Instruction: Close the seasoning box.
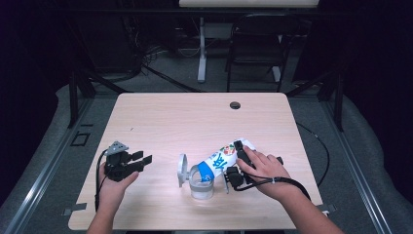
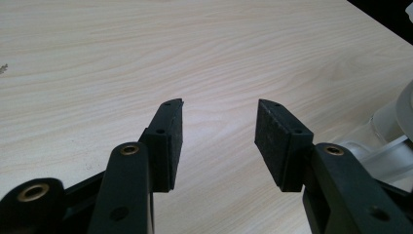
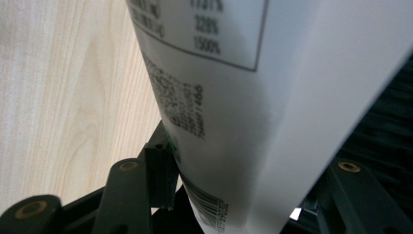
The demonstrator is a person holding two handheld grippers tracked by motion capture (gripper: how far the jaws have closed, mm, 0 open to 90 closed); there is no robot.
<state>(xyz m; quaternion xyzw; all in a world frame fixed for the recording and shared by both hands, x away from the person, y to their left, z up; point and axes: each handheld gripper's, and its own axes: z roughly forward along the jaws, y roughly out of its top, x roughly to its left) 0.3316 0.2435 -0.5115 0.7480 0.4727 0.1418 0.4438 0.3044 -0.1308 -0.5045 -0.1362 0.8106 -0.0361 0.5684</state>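
**Right gripper clamped on tilted carton over the glass, left gripper idle with jaws apart**

High view: right gripper (image 1: pixel 237 162) sits on the right half of the table (image 1: pixel 160 114), held by the person's right hand (image 1: pixel 263 169). Its jaws straddle a white carton (image 1: pixel 221 158) with blue and red print. The carton is tipped over, lower end down-left, resting against or just over the rim of a clear glass (image 1: pixel 201 184); exact contact is too small to tell. A round grey piece (image 1: pixel 182 169) stands on edge just left of the glass, touching or very near it. Can't make out what it is. Left gripper (image 1: pixel 145 158) is on the left side of the table, held in the left hand (image 1: pixel 114 187), well apart from the carton and glass, jaws pointing toward them. A black cable (image 1: pixel 319 146) trails off the right edge. Small dark hole (image 1: pixel 235 105) near the far table edge.

Left gripper view: both black jaws stand apart with only bare wood grain between the pads (image 2: pixel 269 141). Nothing gripped. Clear glass edge (image 2: pixel 389 131) shows at the right margin, blurred.

Right gripper view: white carton (image 3: pixel 243 122) sits between the jaws, printed table and barcode side facing the camera. Left pad (image 3: pixel 163 170) presses on the carton wall; the far pad is mostly hidden behind the carton. Jaws are wide, closed on the carton body. Table wood visible at left.
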